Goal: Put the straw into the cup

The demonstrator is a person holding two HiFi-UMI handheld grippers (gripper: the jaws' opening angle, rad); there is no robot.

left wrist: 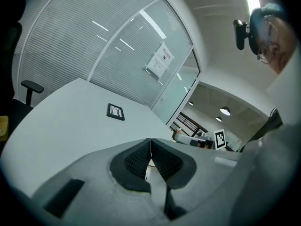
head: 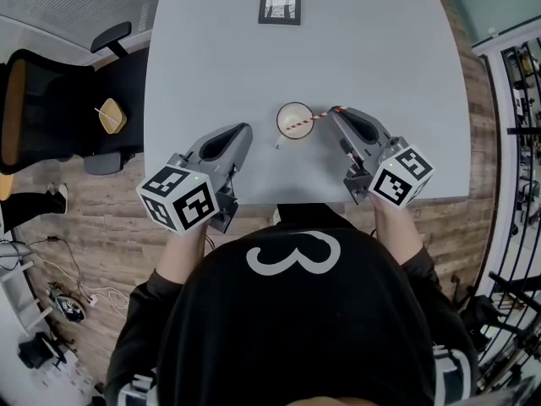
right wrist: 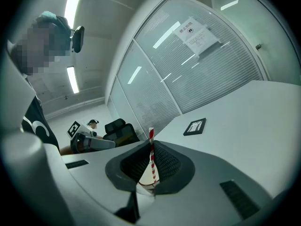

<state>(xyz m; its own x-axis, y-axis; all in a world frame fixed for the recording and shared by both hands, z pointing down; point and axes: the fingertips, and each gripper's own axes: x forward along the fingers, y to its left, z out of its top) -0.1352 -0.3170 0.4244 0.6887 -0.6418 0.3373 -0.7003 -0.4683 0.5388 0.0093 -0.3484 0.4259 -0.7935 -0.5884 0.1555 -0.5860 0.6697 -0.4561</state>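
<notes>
A white paper cup [head: 294, 120] stands on the grey table [head: 372, 49] between my two grippers. A red-and-white striped straw [head: 309, 121] slants from inside the cup up to my right gripper [head: 338, 112], which is shut on the straw's upper end. In the right gripper view the straw [right wrist: 152, 154] stands pinched between the dark pads, with the cup [right wrist: 146, 185] showing below them. My left gripper [head: 245, 130] rests left of the cup, apart from it. Its jaws [left wrist: 150, 147] are shut with nothing between them.
A small black-framed picture [head: 280, 4] lies flat at the table's far side. Beside the table on the left stands a black office chair [head: 51, 108]. A yellow object [head: 111, 116] sits by it. Glass partition walls [left wrist: 94, 41] lie beyond the table.
</notes>
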